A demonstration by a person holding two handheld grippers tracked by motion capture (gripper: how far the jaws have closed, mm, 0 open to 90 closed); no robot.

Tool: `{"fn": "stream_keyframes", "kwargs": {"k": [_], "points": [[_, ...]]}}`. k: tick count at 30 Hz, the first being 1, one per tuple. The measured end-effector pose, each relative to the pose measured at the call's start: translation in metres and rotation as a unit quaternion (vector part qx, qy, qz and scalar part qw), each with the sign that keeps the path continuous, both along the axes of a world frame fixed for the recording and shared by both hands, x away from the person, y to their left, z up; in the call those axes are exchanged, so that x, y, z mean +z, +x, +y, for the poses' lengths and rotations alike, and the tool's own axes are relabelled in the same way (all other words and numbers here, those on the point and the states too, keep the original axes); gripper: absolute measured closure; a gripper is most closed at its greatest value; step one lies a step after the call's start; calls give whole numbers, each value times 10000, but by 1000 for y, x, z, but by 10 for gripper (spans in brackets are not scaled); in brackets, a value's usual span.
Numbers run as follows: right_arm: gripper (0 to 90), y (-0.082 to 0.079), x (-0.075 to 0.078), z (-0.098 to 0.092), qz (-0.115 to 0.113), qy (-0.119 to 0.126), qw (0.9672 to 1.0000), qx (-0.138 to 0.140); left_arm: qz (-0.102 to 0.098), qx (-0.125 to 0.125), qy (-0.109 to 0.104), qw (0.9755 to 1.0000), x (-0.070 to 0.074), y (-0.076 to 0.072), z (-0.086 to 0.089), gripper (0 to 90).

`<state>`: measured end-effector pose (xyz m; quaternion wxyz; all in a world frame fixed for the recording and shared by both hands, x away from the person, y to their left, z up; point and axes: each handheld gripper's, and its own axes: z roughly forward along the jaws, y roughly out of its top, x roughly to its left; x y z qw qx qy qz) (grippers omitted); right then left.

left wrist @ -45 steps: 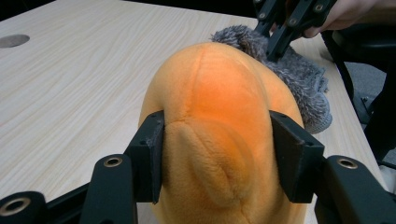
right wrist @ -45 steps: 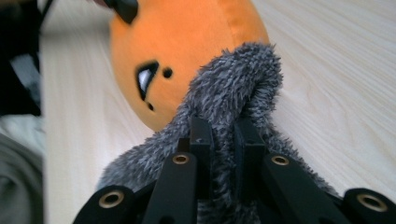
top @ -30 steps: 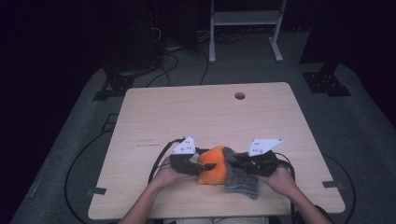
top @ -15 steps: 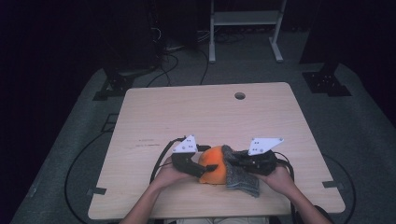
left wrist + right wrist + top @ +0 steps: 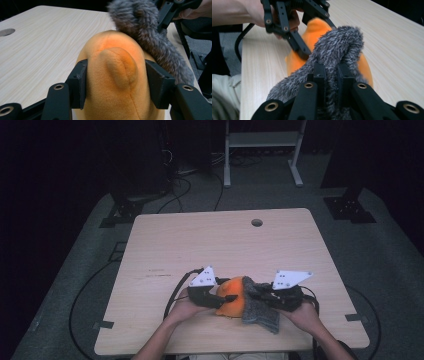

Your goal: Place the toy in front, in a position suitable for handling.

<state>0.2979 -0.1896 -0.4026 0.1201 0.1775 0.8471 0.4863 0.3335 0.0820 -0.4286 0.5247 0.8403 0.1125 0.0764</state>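
An orange plush toy (image 5: 233, 302) lies near the table's front edge, with a grey fuzzy cloth (image 5: 261, 311) draped over its right side. My left gripper (image 5: 227, 299) comes in from the left. In the left gripper view its jaws have just been closing, and my left gripper (image 5: 116, 85) now presses its pads on both sides of the orange plush (image 5: 112, 50). My right gripper (image 5: 255, 295) comes in from the right. In the right gripper view my right gripper (image 5: 331, 75) is shut on the grey cloth (image 5: 337, 45), with the orange plush (image 5: 317, 27) behind it.
The light wooden table (image 5: 200, 245) has a round cable hole (image 5: 257, 222) near its far edge. Black cables (image 5: 172, 295) trail off the front left. A white metal frame (image 5: 260, 140) stands on the floor beyond the table.
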Motion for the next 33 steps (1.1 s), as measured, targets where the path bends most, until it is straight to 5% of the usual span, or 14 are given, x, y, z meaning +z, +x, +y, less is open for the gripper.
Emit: {"fn": "stream_keyframes", "kwargs": {"k": [5, 12, 16, 19, 23, 27, 33], "points": [[803, 9, -8, 5, 117, -42, 9999, -7, 426, 196, -82, 9989, -1, 5, 7, 174], [802, 4, -12, -14, 187, -329, 9992, -141, 164, 105, 34, 9998, 1, -2, 3, 383], [801, -5, 1, -11, 45, 52, 10000, 13, 19, 43, 41, 10000, 1, -4, -2, 425], [801, -3, 7, 3, -61, -14, 9999, 108, -100, -3, 109, 9999, 3, -7, -6, 428], [803, 5, -3, 4, 62, -32, 9999, 107, 459, 10, -143, 9988, 1, 0, 2, 240], [804, 3, -7, -3, 100, -105, 9999, 31, 210, -15, -18, 9998, 3, -3, 2, 328], [803, -5, 1, -2, -59, -76, 10000, 26, 135, 73, -45, 9999, 2, -4, -1, 459]]}}
